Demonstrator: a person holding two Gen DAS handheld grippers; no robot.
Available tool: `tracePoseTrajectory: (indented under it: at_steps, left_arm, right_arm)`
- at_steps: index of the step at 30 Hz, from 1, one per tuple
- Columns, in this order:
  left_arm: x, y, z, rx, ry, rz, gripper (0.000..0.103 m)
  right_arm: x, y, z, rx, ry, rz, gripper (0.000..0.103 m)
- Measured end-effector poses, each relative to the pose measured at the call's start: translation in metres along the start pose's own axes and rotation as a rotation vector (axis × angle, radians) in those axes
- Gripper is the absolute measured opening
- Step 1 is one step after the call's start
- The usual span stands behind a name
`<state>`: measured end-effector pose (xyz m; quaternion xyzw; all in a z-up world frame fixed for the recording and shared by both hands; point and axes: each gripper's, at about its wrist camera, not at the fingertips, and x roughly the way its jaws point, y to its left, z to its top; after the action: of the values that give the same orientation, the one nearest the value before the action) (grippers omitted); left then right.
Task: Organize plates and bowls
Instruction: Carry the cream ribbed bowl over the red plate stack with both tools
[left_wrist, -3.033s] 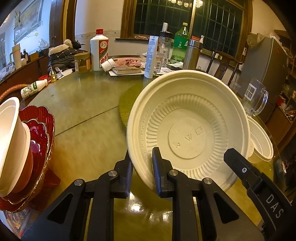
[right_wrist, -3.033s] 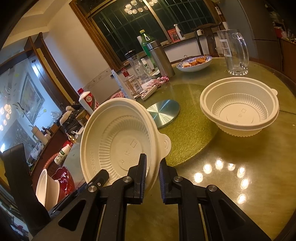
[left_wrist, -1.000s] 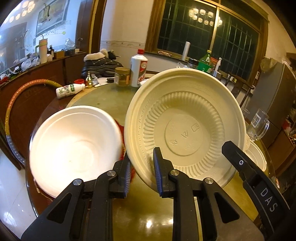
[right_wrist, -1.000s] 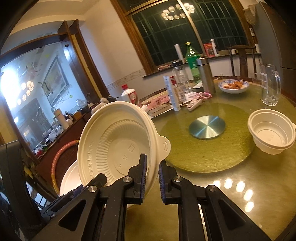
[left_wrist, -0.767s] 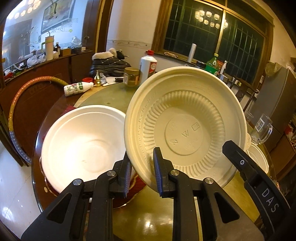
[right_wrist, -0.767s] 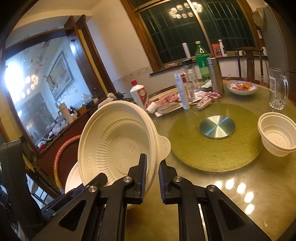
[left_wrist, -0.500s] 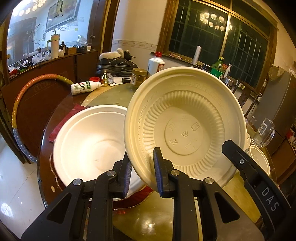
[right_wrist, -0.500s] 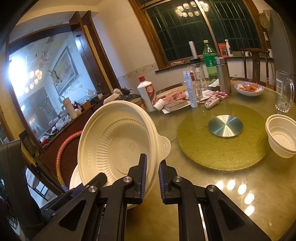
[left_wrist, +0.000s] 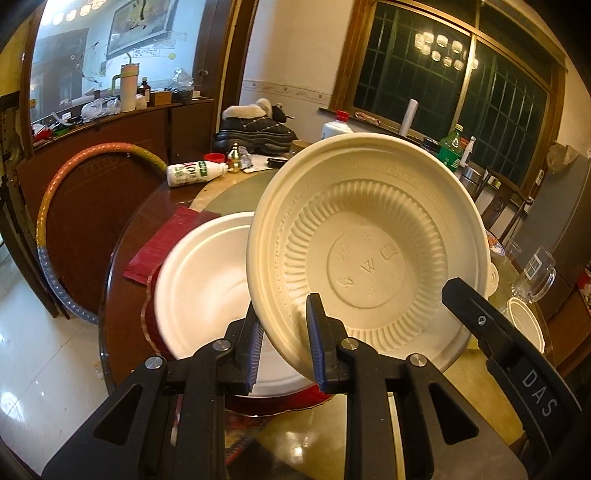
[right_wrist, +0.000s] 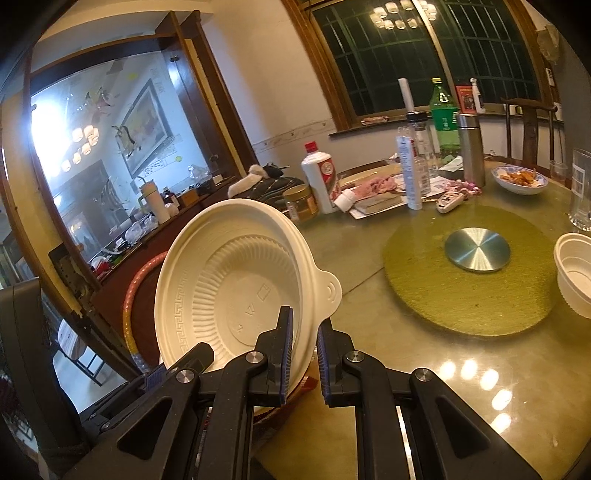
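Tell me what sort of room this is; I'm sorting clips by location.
Most likely a home dining room: a round table with a lazy Susan, bottles and a dish of food on it, and a sideboard along the wall.

A green bottle and a steel flask are standing at the far side of the tabletop, near a white liquor bottle with a red cap. A round metal disc is lying at the centre of the green turntable. A glass mug is standing near the tabletop's edge. A hoop is leaning against the wooden cabinet.
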<state>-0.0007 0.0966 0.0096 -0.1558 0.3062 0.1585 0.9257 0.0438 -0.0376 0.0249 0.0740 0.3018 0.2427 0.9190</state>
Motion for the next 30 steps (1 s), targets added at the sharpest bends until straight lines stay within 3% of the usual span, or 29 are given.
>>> tracePoseTrajectory:
  at_steps: [14,30]
  left_arm:
    - [-0.008,0.035,0.01,-0.045,0.013,0.039,0.021]
    - [0.008,0.05,0.003,-0.042,0.072,0.065,0.021]
  right_arm:
    - [0.02,0.034,0.004,-0.016,0.073,0.112,0.012]
    - [0.049,0.045,-0.012,-0.059,0.178,0.077,0.013]
